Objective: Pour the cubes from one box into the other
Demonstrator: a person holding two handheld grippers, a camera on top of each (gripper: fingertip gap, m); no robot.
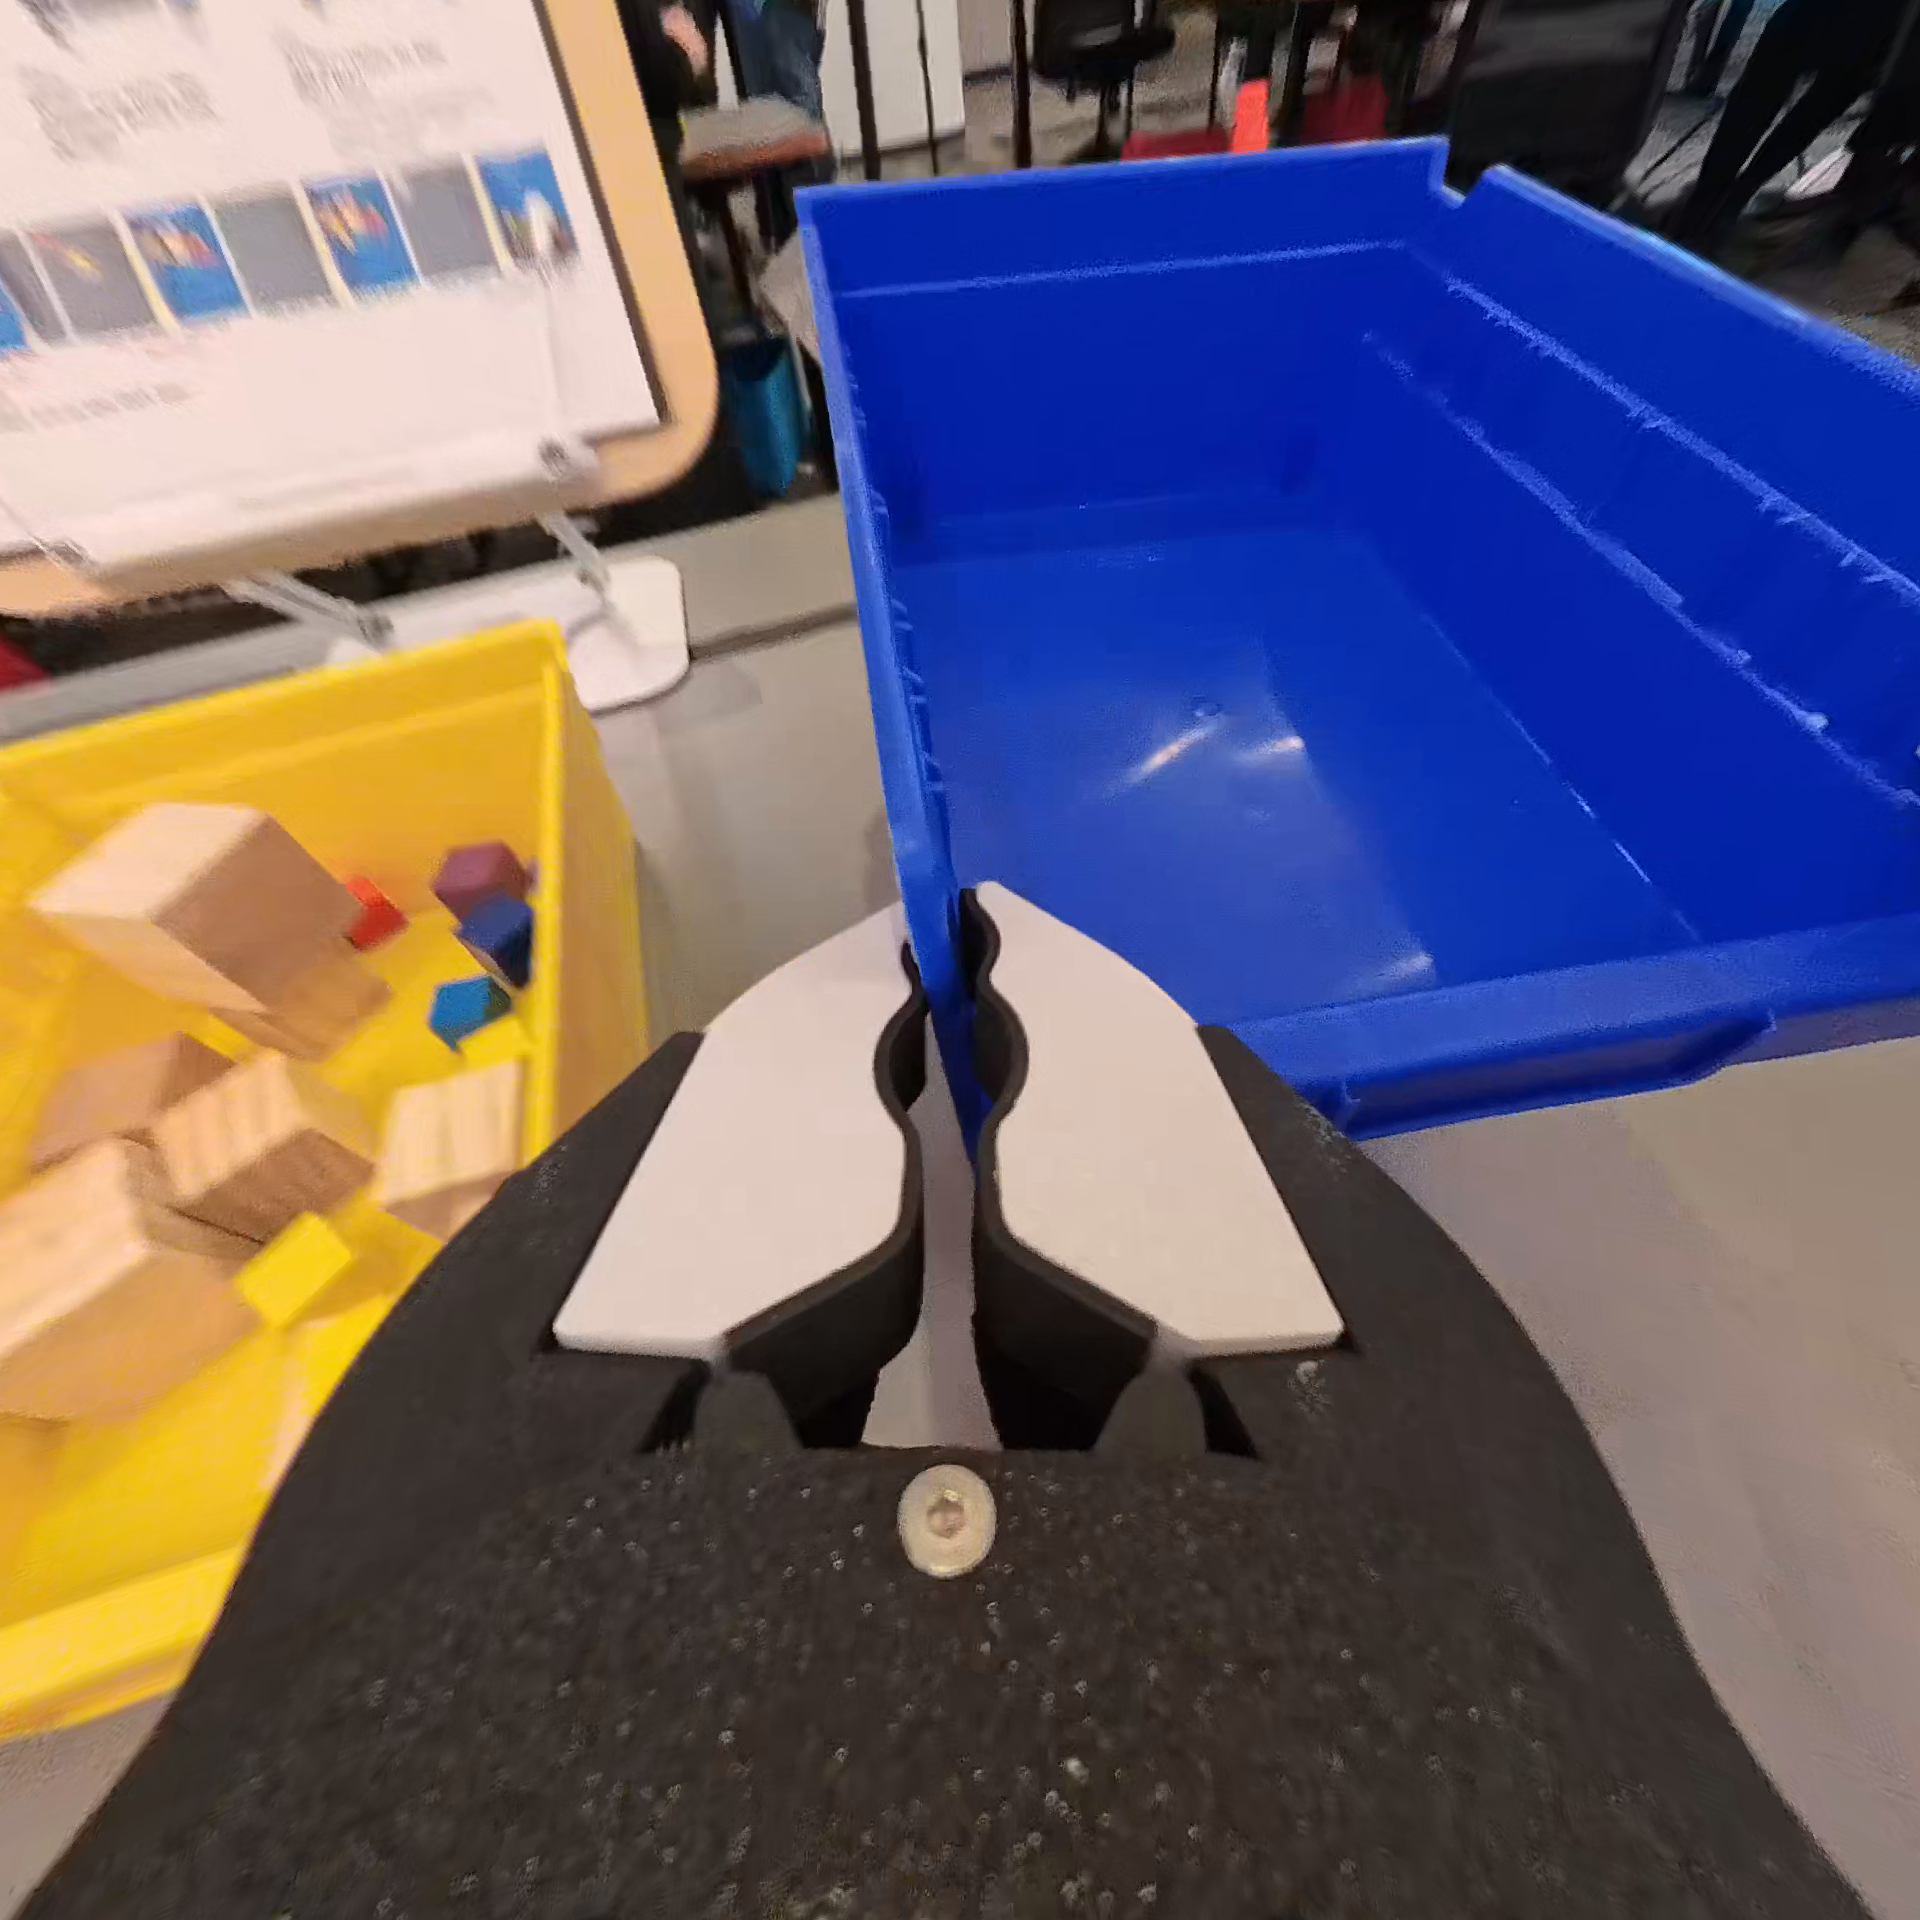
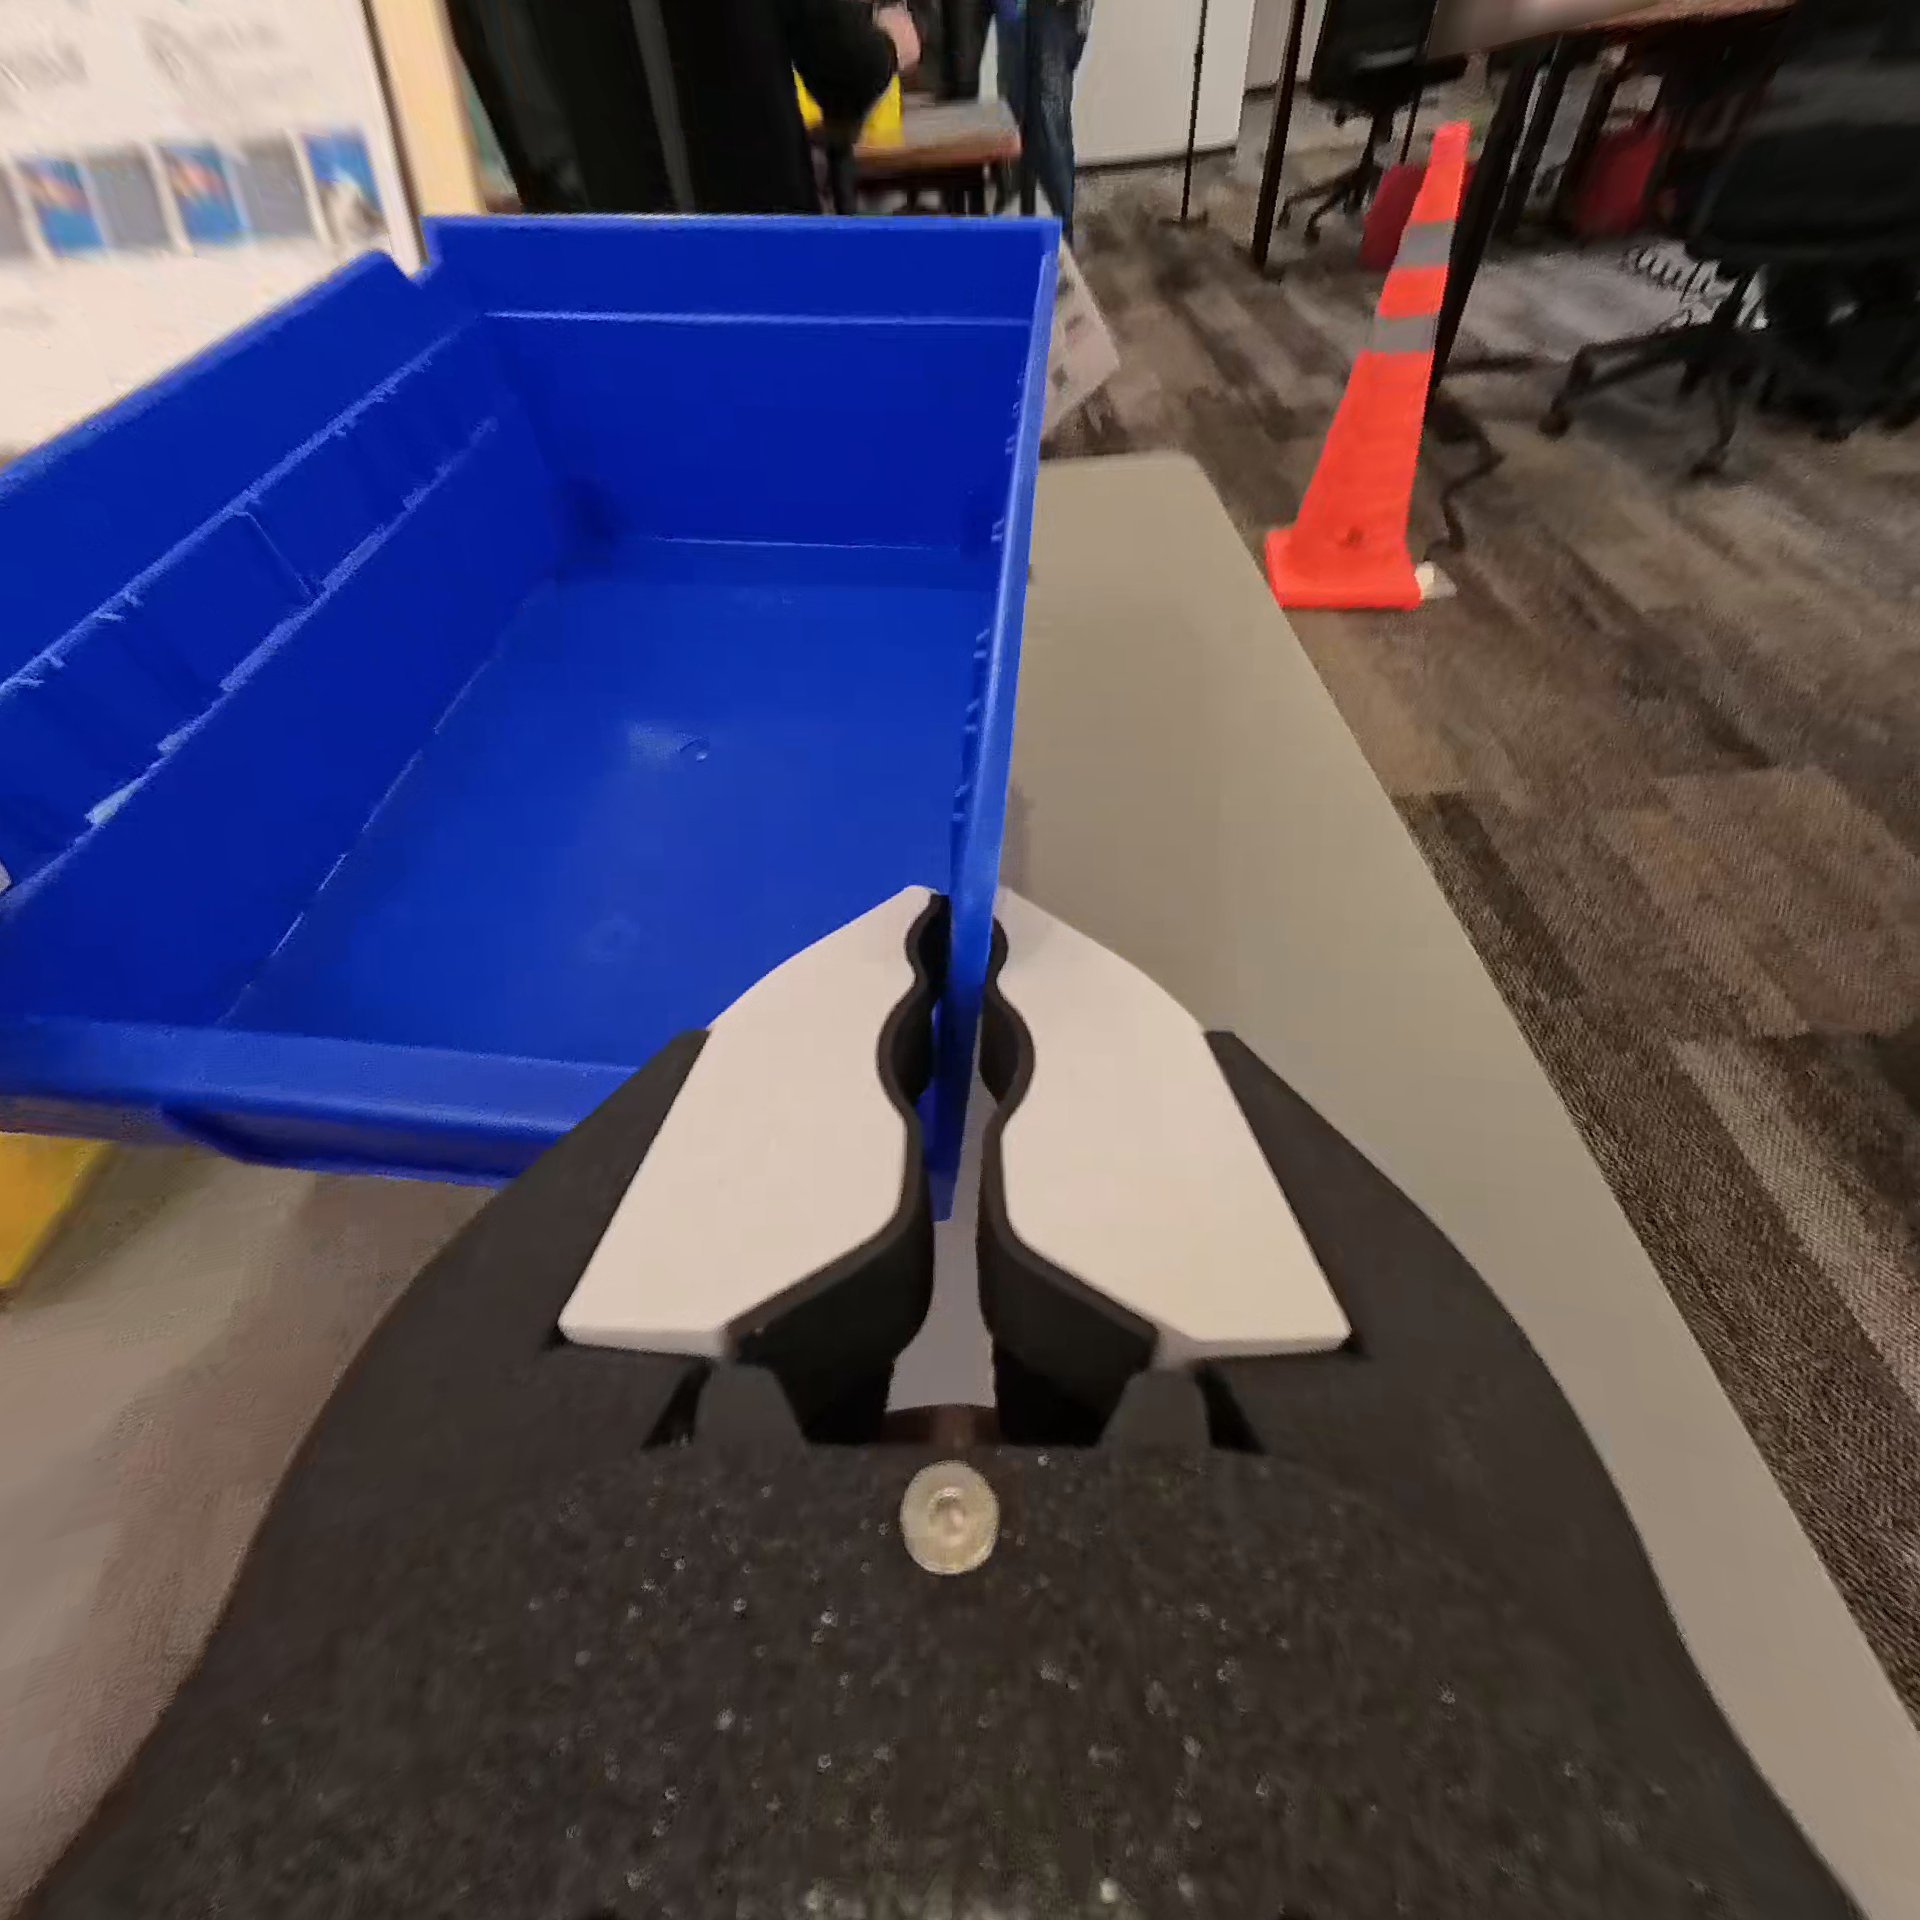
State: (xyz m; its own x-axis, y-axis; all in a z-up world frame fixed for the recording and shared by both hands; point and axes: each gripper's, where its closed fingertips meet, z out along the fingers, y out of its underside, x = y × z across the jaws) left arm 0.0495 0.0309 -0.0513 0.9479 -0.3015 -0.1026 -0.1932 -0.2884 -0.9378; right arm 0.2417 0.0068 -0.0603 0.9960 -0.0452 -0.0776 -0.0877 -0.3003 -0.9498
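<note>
In the left wrist view, the blue box (image 1: 1351, 675) is bare inside, a smooth glossy plastic bin with ribbed side walls and a notched rim. The left gripper (image 1: 948, 935) pinches the box's left side wall, its grey fingers (image 1: 790, 1122) drawn close with the thin blue wall between their black wavy pads. The gripper points forward along that wall, low over the grey table (image 1: 1610, 1351). Just beside the blue box, on the left, the yellow box (image 1: 582, 831) holds the cubes (image 1: 208, 904): several large pale wooden blocks heaped together, and smaller painted ones in red, purple, blue and yellow nearer its far wall. Beyond the yellow box, toward the table's far edge, a blurred poster board (image 1: 312, 260) leans on a white stand.

In the right wrist view, the same blue box (image 2: 623, 779) fills the left half, bare inside, with a shiny floor. The right gripper (image 2: 961, 925) clamps the box's right side wall, fingers (image 2: 1122, 1122) nearly closed on the thin plastic. The box's near end appears raised clear of the table (image 2: 1195, 831), whose right edge runs diagonally beside the gripper. A corner of the yellow box (image 2: 42, 1205) shows under the blue box's near left end. On the carpeted floor beyond the table's right edge stands an orange traffic cone (image 2: 1382, 395) with grey bands.
</note>
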